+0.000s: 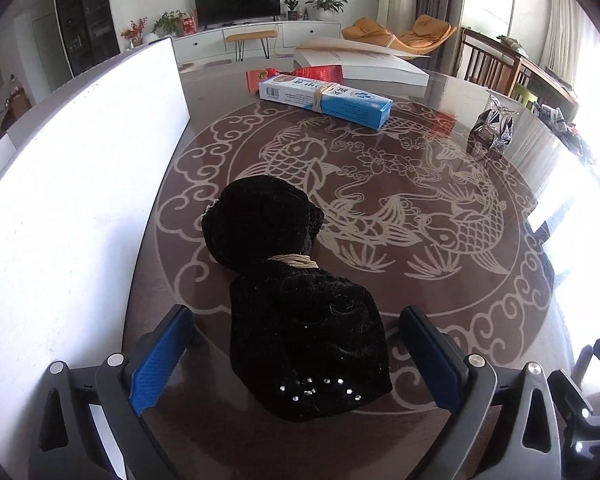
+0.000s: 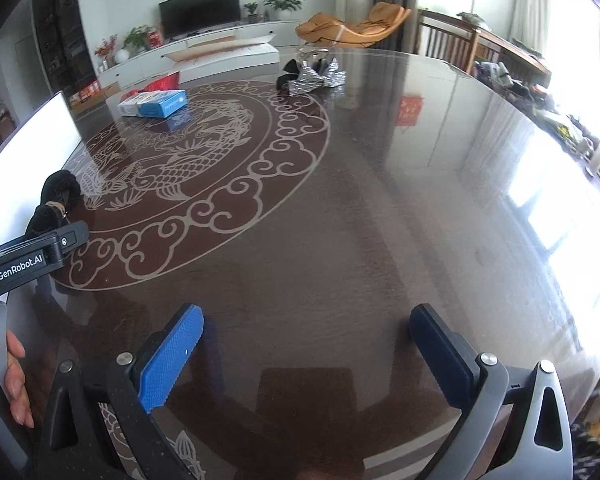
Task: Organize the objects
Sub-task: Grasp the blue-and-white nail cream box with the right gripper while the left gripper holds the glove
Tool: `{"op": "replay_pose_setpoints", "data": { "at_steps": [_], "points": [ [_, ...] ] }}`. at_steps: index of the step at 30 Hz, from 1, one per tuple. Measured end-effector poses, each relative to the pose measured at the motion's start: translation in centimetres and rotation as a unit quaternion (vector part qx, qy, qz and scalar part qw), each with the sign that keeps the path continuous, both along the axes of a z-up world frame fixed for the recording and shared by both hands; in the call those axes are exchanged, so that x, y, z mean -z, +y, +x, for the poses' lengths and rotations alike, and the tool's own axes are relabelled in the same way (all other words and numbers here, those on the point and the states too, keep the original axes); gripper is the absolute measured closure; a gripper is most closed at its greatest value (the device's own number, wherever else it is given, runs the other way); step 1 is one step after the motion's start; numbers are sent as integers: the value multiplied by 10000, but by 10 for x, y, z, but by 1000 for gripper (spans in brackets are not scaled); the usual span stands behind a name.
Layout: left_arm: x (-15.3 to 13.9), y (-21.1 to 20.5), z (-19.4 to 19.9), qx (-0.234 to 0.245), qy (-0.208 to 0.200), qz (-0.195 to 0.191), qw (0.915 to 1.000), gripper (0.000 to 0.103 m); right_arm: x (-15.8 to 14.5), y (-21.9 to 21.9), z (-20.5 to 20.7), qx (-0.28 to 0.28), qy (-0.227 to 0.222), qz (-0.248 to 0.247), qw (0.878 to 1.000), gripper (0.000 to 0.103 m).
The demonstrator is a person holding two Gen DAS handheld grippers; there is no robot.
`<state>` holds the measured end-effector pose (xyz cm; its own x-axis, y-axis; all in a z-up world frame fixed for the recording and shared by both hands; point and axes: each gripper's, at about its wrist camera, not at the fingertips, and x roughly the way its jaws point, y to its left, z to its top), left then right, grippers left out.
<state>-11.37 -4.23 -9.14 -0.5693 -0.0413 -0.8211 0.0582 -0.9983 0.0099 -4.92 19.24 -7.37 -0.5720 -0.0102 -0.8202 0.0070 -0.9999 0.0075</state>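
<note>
A black velvet bundle [image 1: 296, 292] tied with a beige band lies on the dark table [image 1: 480, 288] with a fish pattern. My left gripper [image 1: 296, 356] is open, its blue pads on either side of the bundle's near end, apart from it. The bundle also shows in the right wrist view [image 2: 56, 200], at the far left behind the left gripper's body. My right gripper [image 2: 306, 356] is open and empty above bare table [image 2: 380, 220]. A blue and white box [image 1: 326, 98] with a rubber band lies at the far side, also seen from the right wrist [image 2: 154, 104].
A white board [image 1: 80, 184] stands along the table's left side. A red packet [image 1: 296, 74] lies behind the blue box. A silver foil bag [image 1: 494, 126] sits at the right, also in the right wrist view [image 2: 314, 76]. A large white box [image 1: 364, 62] lies at the far edge.
</note>
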Motion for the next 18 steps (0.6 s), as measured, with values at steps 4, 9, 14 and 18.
{"op": "replay_pose_setpoints", "data": {
  "at_steps": [4,9,14,18],
  "points": [
    [-1,1,2,-14,12,-2,10000,0,-7,1,-59,-838,-387,34,9957,6],
    [-1,1,2,-27,16,-9,10000,0,-40,-43,-152,-1978,-148,146,9800,8],
    [-1,1,2,-28,17,-9,10000,0,-46,-119,-233,-2558,-142,277,9662,12],
    [-1,1,2,-30,18,-9,10000,0,-31,-160,-275,-2482,-397,115,9678,13]
  ]
}}
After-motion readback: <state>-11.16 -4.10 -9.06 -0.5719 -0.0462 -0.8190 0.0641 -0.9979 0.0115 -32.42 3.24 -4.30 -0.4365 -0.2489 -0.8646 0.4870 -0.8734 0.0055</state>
